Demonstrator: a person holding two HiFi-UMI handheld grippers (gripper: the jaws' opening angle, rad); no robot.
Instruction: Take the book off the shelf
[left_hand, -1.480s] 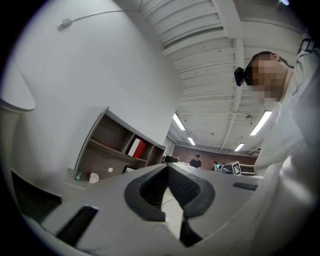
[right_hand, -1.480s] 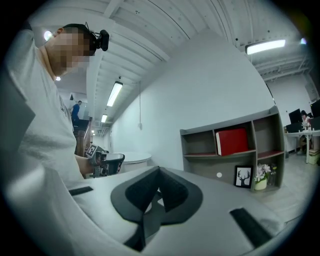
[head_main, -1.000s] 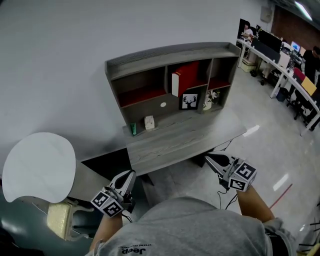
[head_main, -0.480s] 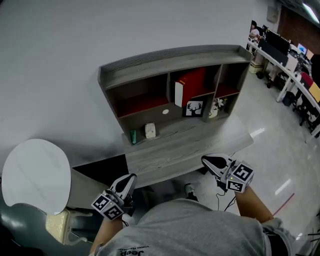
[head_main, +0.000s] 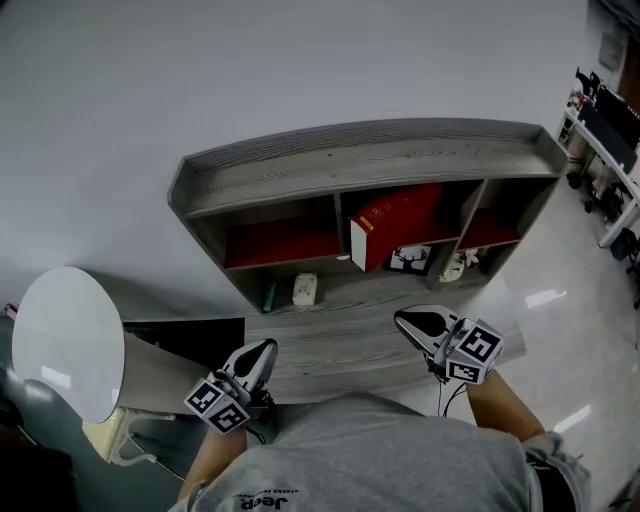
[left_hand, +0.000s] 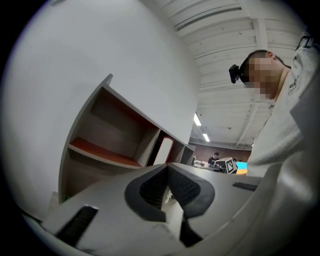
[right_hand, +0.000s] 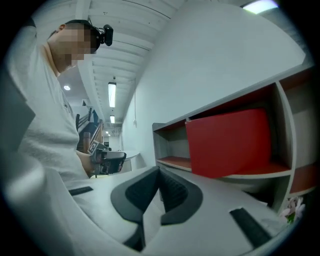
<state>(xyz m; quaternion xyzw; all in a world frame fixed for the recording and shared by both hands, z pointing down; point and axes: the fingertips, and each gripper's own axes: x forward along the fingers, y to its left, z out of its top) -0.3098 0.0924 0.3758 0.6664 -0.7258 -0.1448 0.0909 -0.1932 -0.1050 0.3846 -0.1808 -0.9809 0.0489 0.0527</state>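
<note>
A red book (head_main: 397, 222) with white page edges leans in the middle compartment of the grey shelf unit (head_main: 360, 160). The right gripper view shows its red cover (right_hand: 230, 140) close ahead; in the left gripper view the book (left_hand: 162, 149) is a narrow sliver further off. My left gripper (head_main: 263, 352) hovers over the desk's front edge at lower left, shut and empty, its pads meeting (left_hand: 167, 167). Below and slightly right of the book is my right gripper (head_main: 408, 322), also shut with nothing in it (right_hand: 159, 170).
A grey desk top (head_main: 340, 345) carries the shelf unit. On it stand a small green bottle (head_main: 268, 294), a white object (head_main: 305, 289), a deer picture (head_main: 408, 259) and a small flower ornament (head_main: 462, 265). A round white table (head_main: 65, 340) is at the left.
The view has closed in on the shelf, which now looks larger and more centred. Both grippers have come forward to the desk's front edge, still shut.
</note>
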